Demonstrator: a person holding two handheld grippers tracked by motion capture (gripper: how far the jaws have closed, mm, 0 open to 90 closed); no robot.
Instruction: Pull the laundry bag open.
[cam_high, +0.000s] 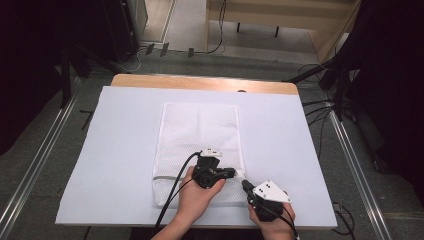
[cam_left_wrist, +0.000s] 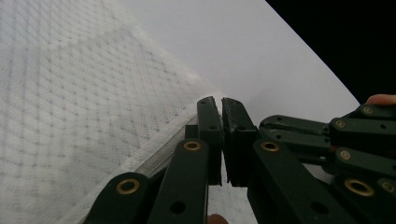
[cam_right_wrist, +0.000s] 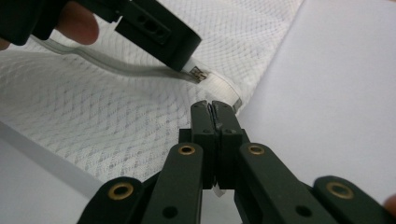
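Black gripper (cam_right_wrist: 214, 108), brass-coloured rivets

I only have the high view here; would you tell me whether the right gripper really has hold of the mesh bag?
Observer: Yes. In the right gripper view the right gripper is shut on the edge of the mesh bag, with white fabric showing between its jaws.
Operator: Thank you. And the other one?
Observer: The left gripper has its jaws together, and its tip appears to pinch the small metal zip pull.
Operator: Where along the zip is that?
Observer: At the end of the zip, just beside the right gripper's hold.
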